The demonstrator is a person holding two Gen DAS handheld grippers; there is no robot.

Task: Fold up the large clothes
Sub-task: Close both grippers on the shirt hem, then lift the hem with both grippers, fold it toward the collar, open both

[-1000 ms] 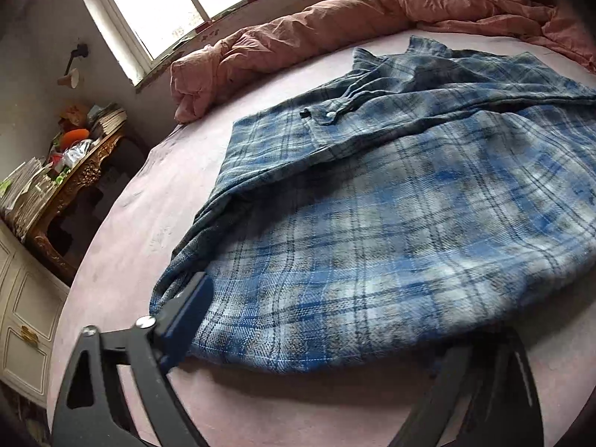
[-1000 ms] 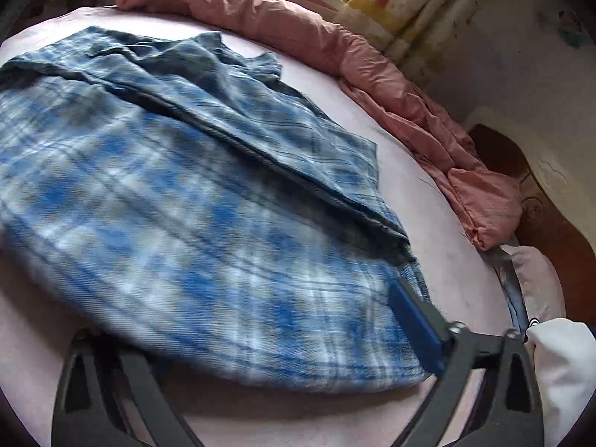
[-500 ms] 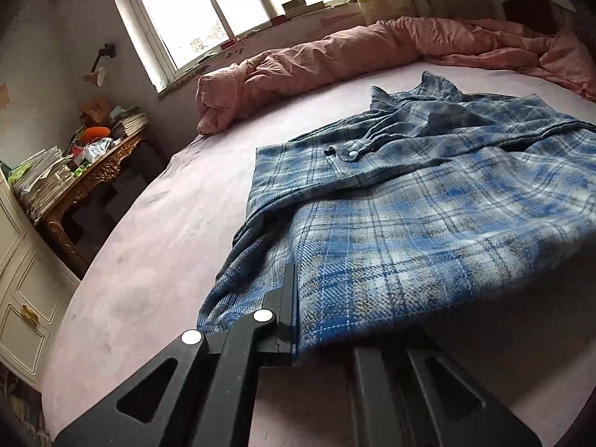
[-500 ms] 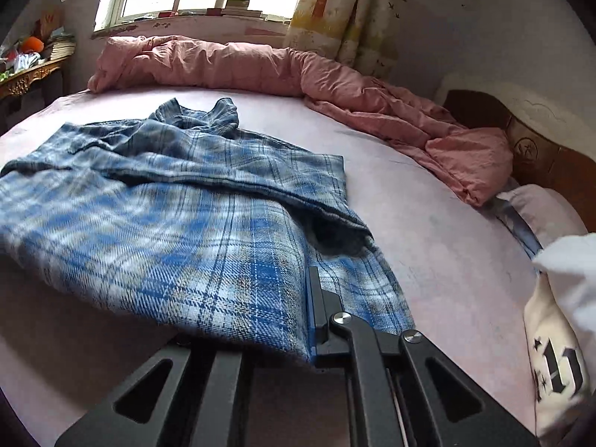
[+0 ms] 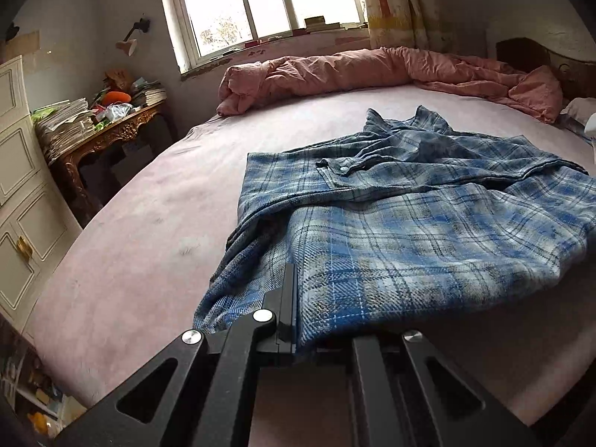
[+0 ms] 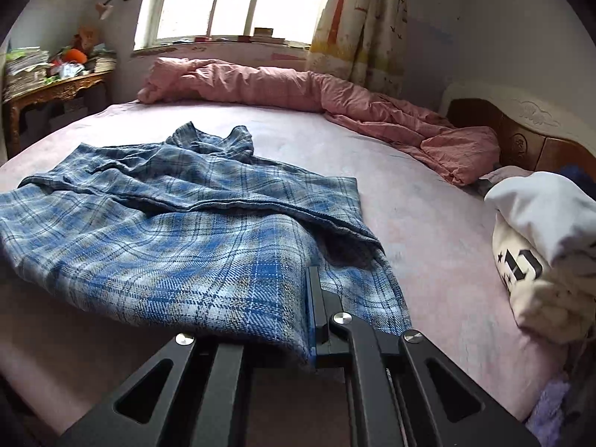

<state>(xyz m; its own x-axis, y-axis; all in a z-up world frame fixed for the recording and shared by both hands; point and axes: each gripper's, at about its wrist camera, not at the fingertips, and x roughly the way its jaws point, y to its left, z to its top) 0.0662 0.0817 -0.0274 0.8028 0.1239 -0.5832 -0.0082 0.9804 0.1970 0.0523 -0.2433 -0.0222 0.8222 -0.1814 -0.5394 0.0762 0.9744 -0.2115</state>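
I find the blue plaid shirt [image 5: 428, 216] lying on the pink bed [image 5: 141, 231], its near hem lifted clear of the sheet and the collar end resting farther toward the window [image 5: 260, 3]. My left tongs [image 5: 292, 298] are clamped tight on the near left corner of the hem, cloth pinched between the closed jaws. My right tongs [image 6: 311, 298] are likewise closed on the near right corner of the shirt [image 6: 178, 238], the fabric draping over them. A rolled pink duvet [image 5: 354, 70] lies along the far edge of the bed, well apart from the shirt. A cluttered desk [image 5: 108, 130] stands to the left of the bed. In the right wrist view a white printed garment [image 6: 540, 253] sits at the bed's right side near the headboard [image 6: 529, 145].
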